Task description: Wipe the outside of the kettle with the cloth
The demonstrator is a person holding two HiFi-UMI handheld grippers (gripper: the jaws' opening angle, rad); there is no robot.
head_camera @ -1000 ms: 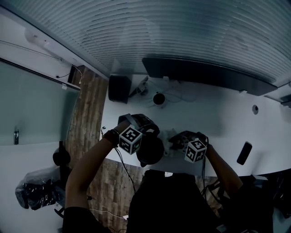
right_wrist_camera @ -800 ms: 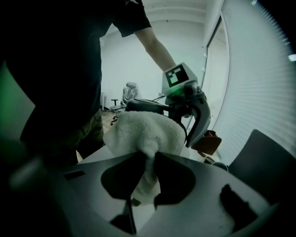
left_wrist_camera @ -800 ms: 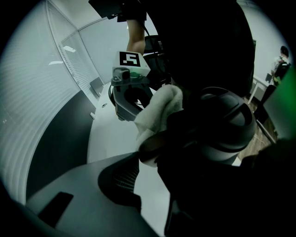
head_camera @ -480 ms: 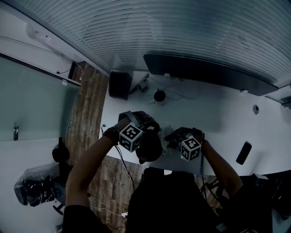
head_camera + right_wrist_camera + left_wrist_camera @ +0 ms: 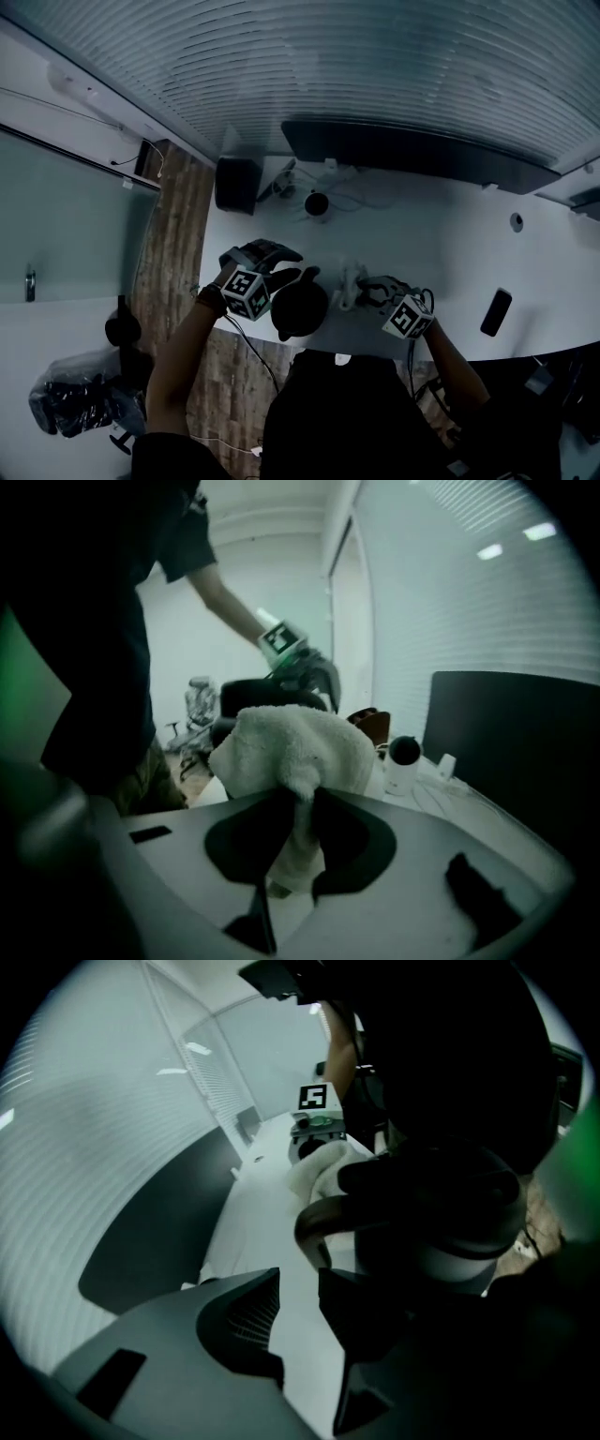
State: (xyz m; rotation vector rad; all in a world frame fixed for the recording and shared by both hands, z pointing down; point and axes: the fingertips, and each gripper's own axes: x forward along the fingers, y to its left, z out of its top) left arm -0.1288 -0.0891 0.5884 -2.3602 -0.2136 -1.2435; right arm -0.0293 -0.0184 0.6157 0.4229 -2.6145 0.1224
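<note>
The dark kettle [image 5: 300,309] stands near the front edge of the white table [image 5: 441,253]. My left gripper [image 5: 296,266] sits at its upper left, open. In the left gripper view the kettle [image 5: 450,1194] fills the right side, its curved handle [image 5: 317,1222] just beyond my left gripper [image 5: 298,1302], with only bare table between the jaws. My right gripper [image 5: 367,292] is to the kettle's right, shut on a white fluffy cloth [image 5: 349,285]. In the right gripper view the cloth [image 5: 295,747] bunches above my right gripper [image 5: 298,808], and the kettle [image 5: 253,697] is partly hidden behind it.
A long dark monitor [image 5: 412,150] runs along the table's back. A black box [image 5: 236,184], a small round device [image 5: 317,202] and cables lie at the back left. A phone [image 5: 495,312] lies at the right. Wooden floor [image 5: 178,244] lies beyond the table's left edge.
My left gripper has slid left off the kettle's top and now sits beside it. My right gripper with the cloth has stayed at the kettle's right, shifting slightly.
</note>
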